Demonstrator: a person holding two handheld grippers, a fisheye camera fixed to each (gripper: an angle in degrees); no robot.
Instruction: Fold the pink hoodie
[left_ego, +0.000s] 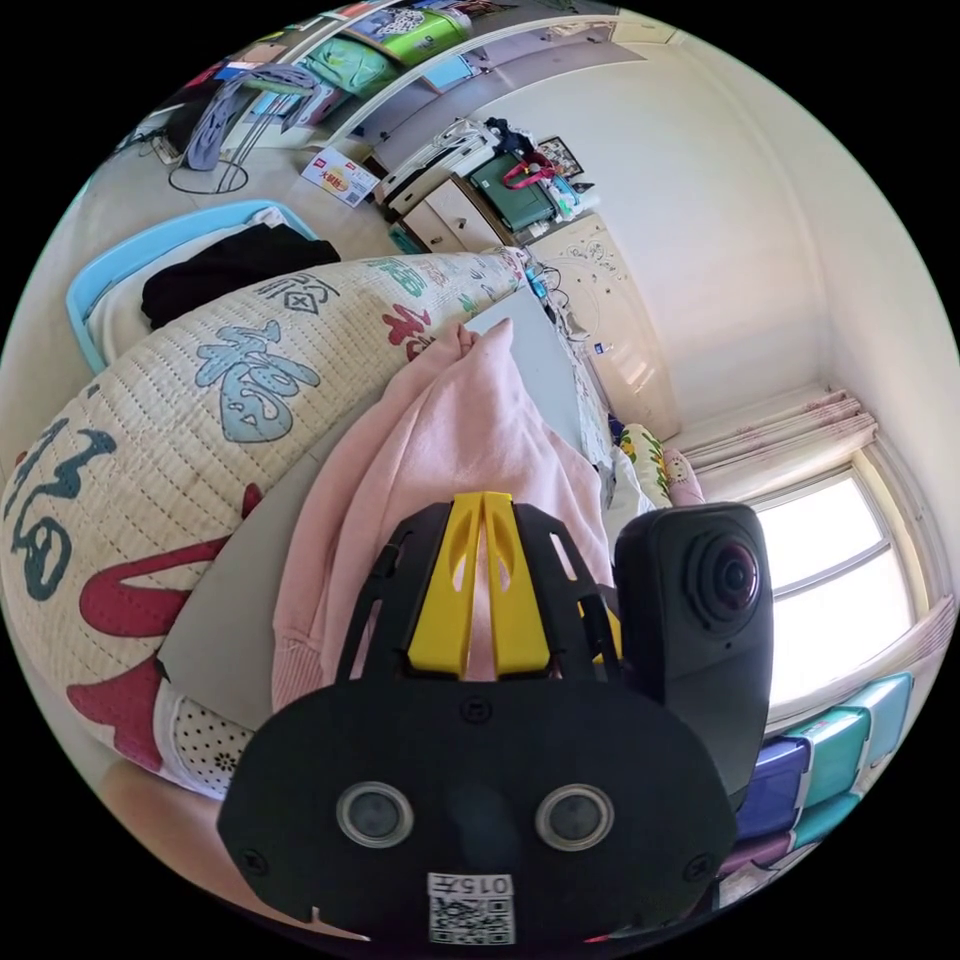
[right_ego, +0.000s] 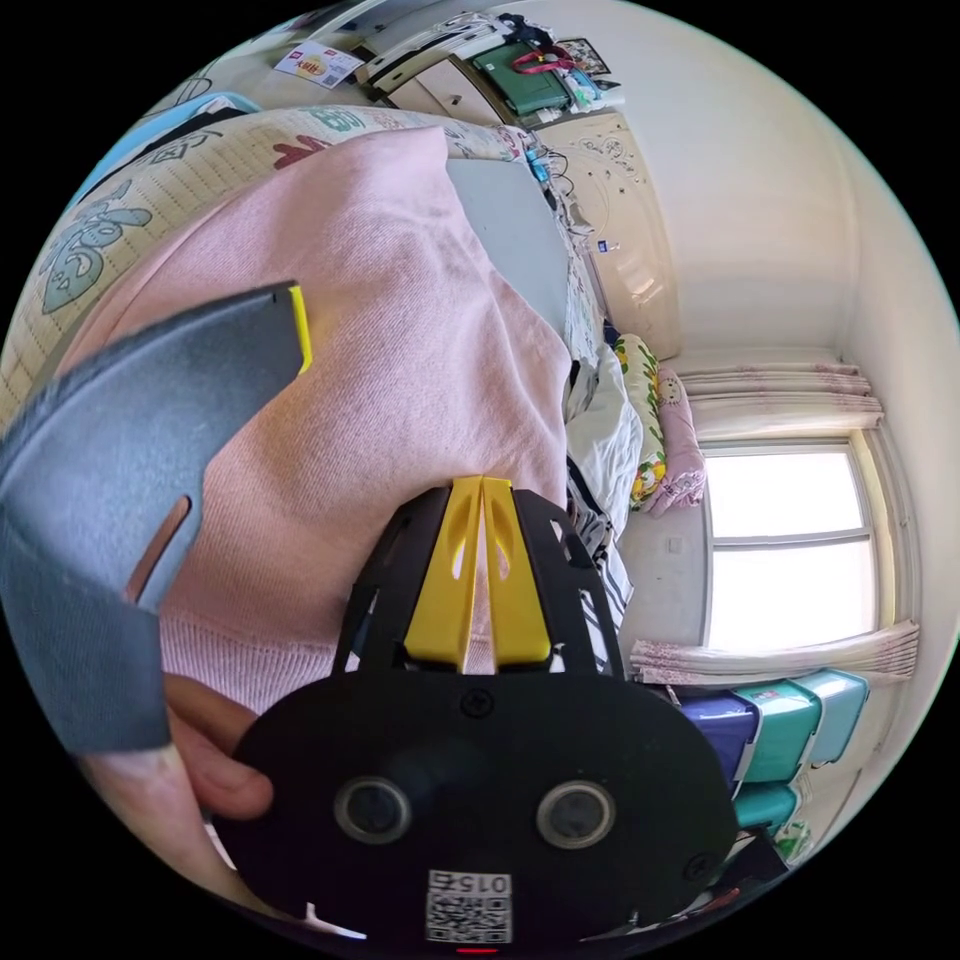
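- Both my tongs, left gripper and right gripper, clenched, apparently pinching the pink hoodie.
- Hoodie raised above the mat; folding looks unfinished.

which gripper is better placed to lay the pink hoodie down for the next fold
Roughly even, leaning left: the left gripper and right gripper both look shut on the soft pink fleece hoodie, side by side, but the left sits nearer the grey sheet.

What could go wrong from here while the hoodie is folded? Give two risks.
1. Both the left gripper and right gripper look shut on the hoodie close together, so the cloth may bunch rather than fold flat.
2. The hoodie lies near the mat edge; a pull might drag it off.
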